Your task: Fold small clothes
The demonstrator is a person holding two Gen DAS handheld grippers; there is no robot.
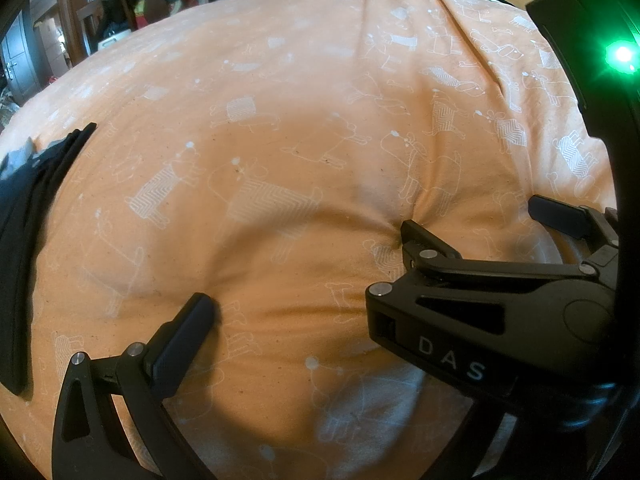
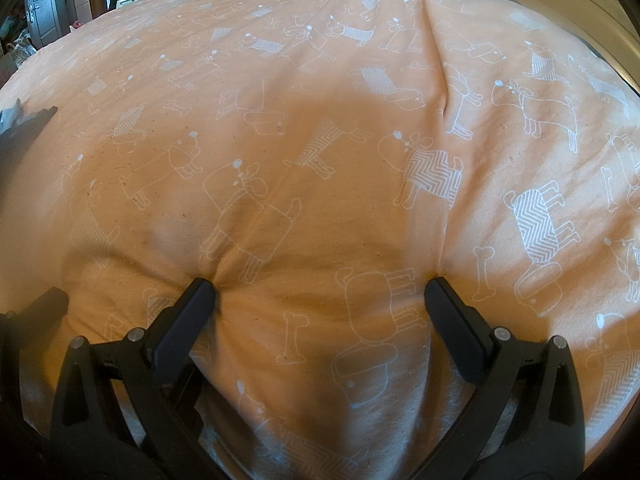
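Bed [image 2: 320,60]: covered edge to edge by an orange sheet printed with white outline dogs and bones. Soft surface; it dimples wherever a fingertip bears on it.

Dark clothes [image 1: 24,208]: a black garment with a scrap of grey fabric beside it, at the far left edge of the bed, well apart from both tools. Also visible in the right wrist view at the left margin. Presumably the items to be folded; not yet touched.

Right tool [image 2: 320,292]: fingers spread wide, both tips pressing into the sheet, puckers radiating from each. Nothing between them but sheet.

Left tool [image 1: 312,312]: one finger visible at lower left, tip sunk into the sheet; the other is hidden behind the right tool, so whether it is spread cannot be told.

Judgement: both tools appear parked on the bed, so nothing is folded yet.
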